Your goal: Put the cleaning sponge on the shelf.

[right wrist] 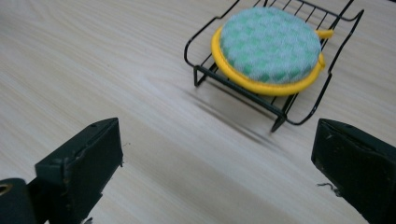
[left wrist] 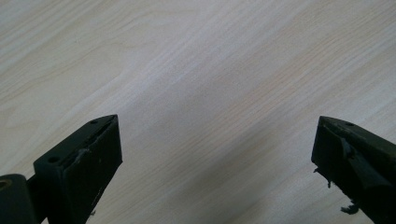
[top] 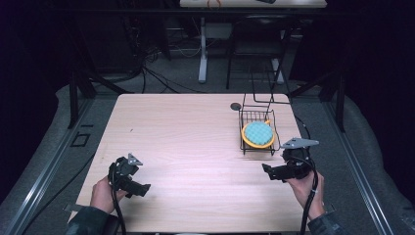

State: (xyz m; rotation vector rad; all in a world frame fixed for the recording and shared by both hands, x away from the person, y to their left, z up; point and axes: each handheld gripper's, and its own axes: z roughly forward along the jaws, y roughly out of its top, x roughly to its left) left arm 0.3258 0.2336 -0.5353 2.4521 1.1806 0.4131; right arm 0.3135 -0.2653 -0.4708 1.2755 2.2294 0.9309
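You held both grippers low over the worktop (top: 195,137), and neither one had anything between its jaws. The left gripper (top: 139,188) sat at the lower left of the high view, and in its own view the jaws stood wide apart over bare wood. The right gripper (top: 268,171) sat at the lower right of the high view, also wide open, and it pointed roughly toward the rack (top: 244,147).

The rack, a small black wire one, stood at the right of centre in the high view, just above your right gripper. In it lay the pad (top: 257,132), a round green thing with a yellow rim. In the right gripper view the pad (right wrist: 270,44) rested in the upper right of the frame, a little tilted on the wires of the rack (right wrist: 243,95), well apart from both jaws.

I judged that you were at the approach step: the pad was not yet touched. The next move called for bringing the right gripper forward and up to the pad, then turning the jaws so they could close across its rim. The wires stood close around it, so the jaws needed a clean entry. The rack was light and could slide; the left gripper could perhaps steady it.
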